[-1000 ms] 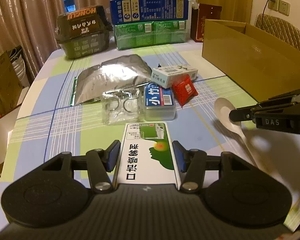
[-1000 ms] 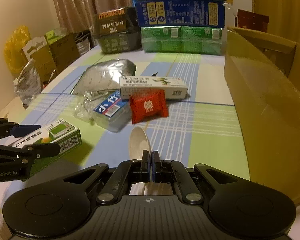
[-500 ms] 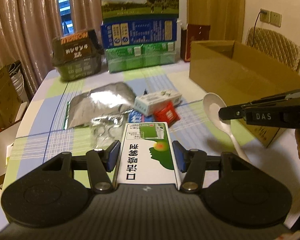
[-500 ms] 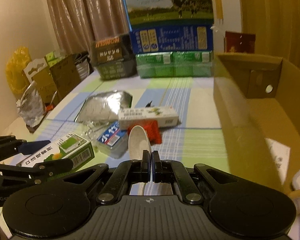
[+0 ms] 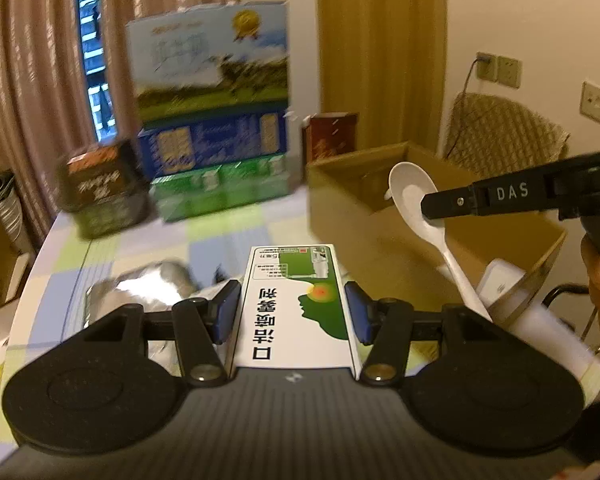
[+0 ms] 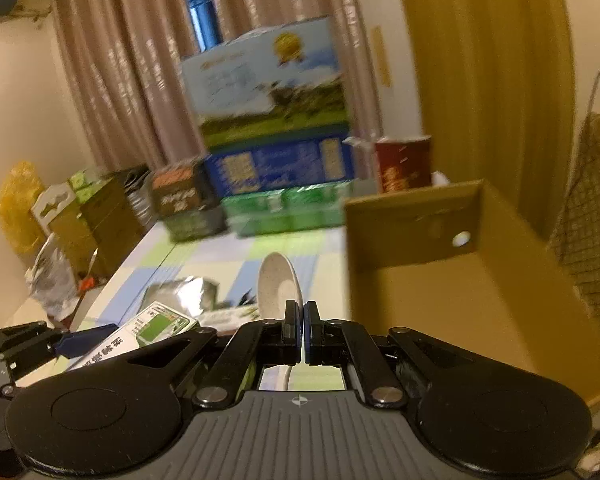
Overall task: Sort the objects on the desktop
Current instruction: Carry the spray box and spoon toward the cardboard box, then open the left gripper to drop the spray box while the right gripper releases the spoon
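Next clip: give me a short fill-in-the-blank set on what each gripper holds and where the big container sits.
1. The left gripper is clamped on a green-and-white ____.
2. The right gripper pinches the handle of a white ____.
3. The open container to the right on the table is made of ____.

Missing words: box; spoon; cardboard

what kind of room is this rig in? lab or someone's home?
Most likely a home dining or living room, not a lab. A table under a checked cloth holds stacked grocery cartons, long curtains cover a window behind it, and a cushioned chair stands by wall sockets.
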Demonstrator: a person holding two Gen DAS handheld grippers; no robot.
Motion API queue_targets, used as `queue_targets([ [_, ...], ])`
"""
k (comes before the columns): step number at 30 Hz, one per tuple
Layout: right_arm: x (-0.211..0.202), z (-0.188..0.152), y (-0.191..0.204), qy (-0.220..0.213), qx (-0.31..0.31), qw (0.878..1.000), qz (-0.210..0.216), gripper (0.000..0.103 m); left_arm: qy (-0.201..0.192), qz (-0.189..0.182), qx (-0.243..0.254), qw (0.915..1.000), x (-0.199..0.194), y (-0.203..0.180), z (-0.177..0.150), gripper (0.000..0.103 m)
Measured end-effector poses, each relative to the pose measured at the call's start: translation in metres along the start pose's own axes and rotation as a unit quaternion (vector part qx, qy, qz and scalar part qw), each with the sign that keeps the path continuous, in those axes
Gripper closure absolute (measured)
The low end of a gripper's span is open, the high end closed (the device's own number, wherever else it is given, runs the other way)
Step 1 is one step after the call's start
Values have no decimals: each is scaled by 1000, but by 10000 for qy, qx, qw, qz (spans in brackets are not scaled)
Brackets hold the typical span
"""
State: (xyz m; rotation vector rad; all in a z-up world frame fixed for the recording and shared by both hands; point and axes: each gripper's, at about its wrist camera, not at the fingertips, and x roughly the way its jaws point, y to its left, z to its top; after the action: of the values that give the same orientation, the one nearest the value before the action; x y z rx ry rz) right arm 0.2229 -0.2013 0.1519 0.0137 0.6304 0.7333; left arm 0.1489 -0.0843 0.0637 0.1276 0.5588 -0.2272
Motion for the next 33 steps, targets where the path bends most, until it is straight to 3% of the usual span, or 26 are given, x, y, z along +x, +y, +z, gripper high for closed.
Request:
queue_targets([
  [9, -34, 43, -77, -58, 96, 9994, -324, 103, -208, -366, 183, 9989, 25, -68, 55, 52],
  [17, -27, 49, -125, 72, 142, 9985, -525, 103, -71, -637, 174, 9978, 67, -111, 63, 52],
  [22, -13, 47, -137, 175, 135, 9982, -563, 103, 42, -734, 139, 9972, 91, -119, 60, 52],
  [23, -9, 47, -139, 188, 133, 9981, -572, 103, 48, -750, 115, 9971, 95, -119, 59, 57],
  [24, -7, 46, -141, 202, 133, 9980, -581, 103, 36, -770, 108, 9970, 98, -120, 59, 70],
  [25, -5, 47, -142, 215, 138, 9980, -586, 103, 45, -784, 110, 9968, 102, -121, 59, 71],
  [33, 7, 46, -147, 298, 103, 9976, -617, 103, -33, -835, 39, 9965, 107, -112, 67, 68],
])
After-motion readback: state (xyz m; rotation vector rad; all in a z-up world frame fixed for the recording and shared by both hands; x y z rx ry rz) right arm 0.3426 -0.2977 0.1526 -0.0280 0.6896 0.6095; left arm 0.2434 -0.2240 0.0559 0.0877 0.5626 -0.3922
